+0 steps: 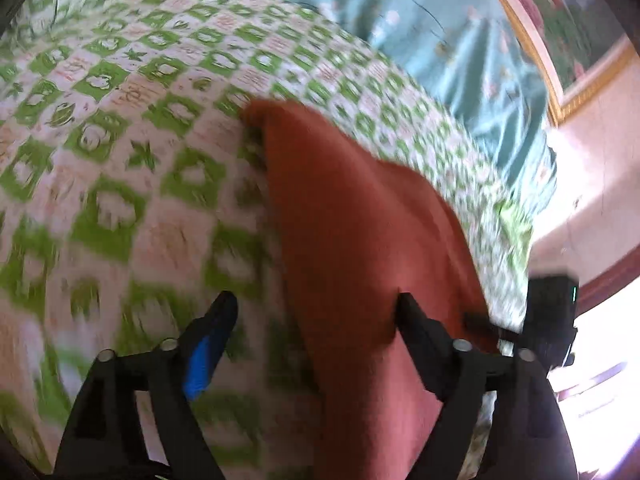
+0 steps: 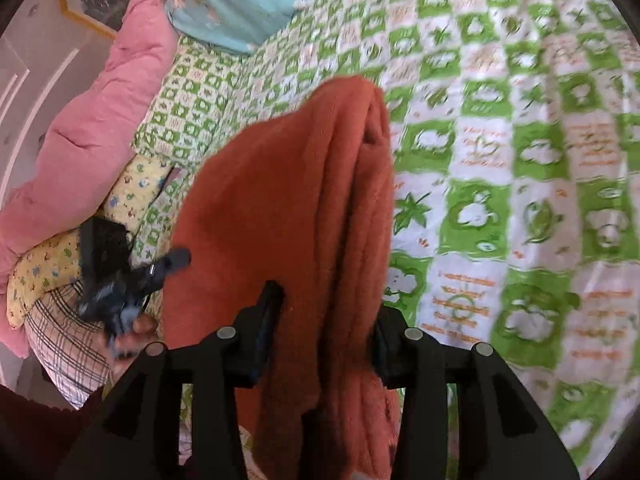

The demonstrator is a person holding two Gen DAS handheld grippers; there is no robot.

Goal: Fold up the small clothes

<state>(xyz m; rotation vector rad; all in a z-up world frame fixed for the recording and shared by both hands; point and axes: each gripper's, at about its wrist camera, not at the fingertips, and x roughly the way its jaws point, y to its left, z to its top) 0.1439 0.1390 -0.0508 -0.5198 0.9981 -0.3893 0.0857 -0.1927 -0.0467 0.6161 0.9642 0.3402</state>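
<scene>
In the left wrist view, the left gripper (image 1: pixel 316 312) has its two fingers spread wide apart over a bed with a green-and-white checked sheet (image 1: pixel 120 120). One rust-red garment (image 1: pixel 344 216) lies draped over the sheet, running from a point near the middle of the view down past the right finger (image 1: pixel 416 320), which touches its edge; nothing is pinched between the fingers. One light blue quilt (image 1: pixel 432 40) lies beyond the sheet, and one gold-framed picture (image 1: pixel 560 12) hangs on the wall. The other gripper's dark body shows blurred at the right edge.

In the right wrist view, the right gripper (image 2: pixel 326 312) is clamped on the same single rust-red garment (image 2: pixel 288 192), whose bunched folds pass between its two fingers. The left gripper (image 2: pixel 120 280) appears blurred at the left. Beside the bed lie one pink quilt (image 2: pixel 100 112), one yellow printed cloth (image 2: pixel 52 256) and one plaid cloth (image 2: pixel 64 340).
</scene>
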